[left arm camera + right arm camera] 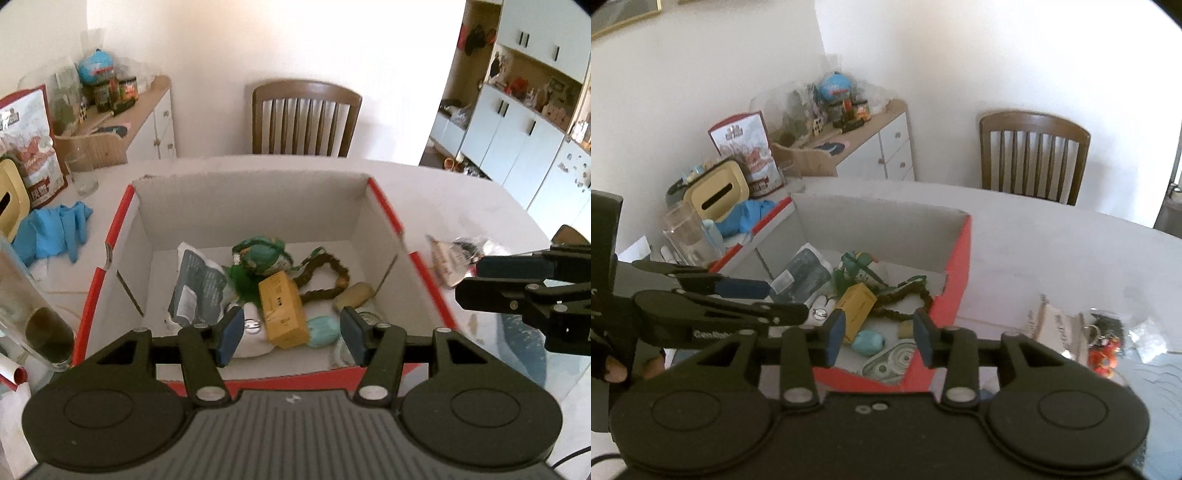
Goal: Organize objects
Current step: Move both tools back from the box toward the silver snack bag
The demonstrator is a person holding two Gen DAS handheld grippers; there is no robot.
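A red cardboard box (384, 206) with white inner walls stands on the white table; it also shows in the right wrist view (958, 266). Inside lie a yellow carton (282, 310), a grey pouch (197, 288), a green bundle (260, 254), a brown beaded band (328, 280), a turquoise oval piece (323, 330) and a beige piece (354, 295). My left gripper (291, 334) is open and empty above the box's near wall. My right gripper (879, 341) is open and empty over the box's near right corner. It shows side-on in the left wrist view (513, 280).
Outside the box to its right lie a paper packet (1056, 326) and a clear bag with an orange keychain (1104, 354). To the left are blue gloves (55, 230), drinking glasses (81, 173), a tissue box (716, 194) and a red-white bag (31, 144). A wooden chair (304, 118) stands behind.
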